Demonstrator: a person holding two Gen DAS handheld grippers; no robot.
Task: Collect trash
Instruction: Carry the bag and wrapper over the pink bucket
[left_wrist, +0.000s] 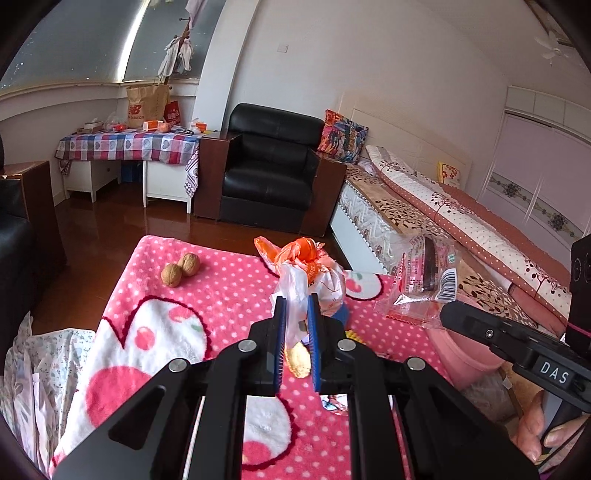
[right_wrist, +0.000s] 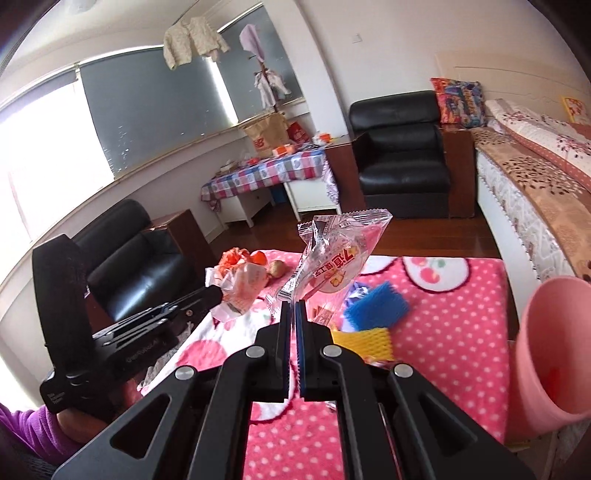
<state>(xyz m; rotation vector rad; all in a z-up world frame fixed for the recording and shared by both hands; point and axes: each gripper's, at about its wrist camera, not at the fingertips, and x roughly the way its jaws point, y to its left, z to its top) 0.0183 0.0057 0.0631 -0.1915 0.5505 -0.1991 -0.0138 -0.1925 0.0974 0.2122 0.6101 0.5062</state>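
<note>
A: Largest items? 
B: Blanket (left_wrist: 207, 332) beneath both grippers; pink bin (right_wrist: 554, 350) to the right gripper's right.

A: Grippers? 
B: Left gripper (left_wrist: 295, 317) clamps a plastic bag (left_wrist: 314, 273); right gripper (right_wrist: 293, 314) pinches a clear wrapper (right_wrist: 332, 254). Walnuts (left_wrist: 181, 269) lie ahead-left.

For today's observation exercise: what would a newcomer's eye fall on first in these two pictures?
Each gripper holds trash aloft over the pink polka-dot blanket: the left gripper pinches a crumpled orange-and-white plastic bag, the right gripper a clear snack wrapper. Two walnuts sit at the blanket's far left, and a pink bin stands at its right edge.
</note>
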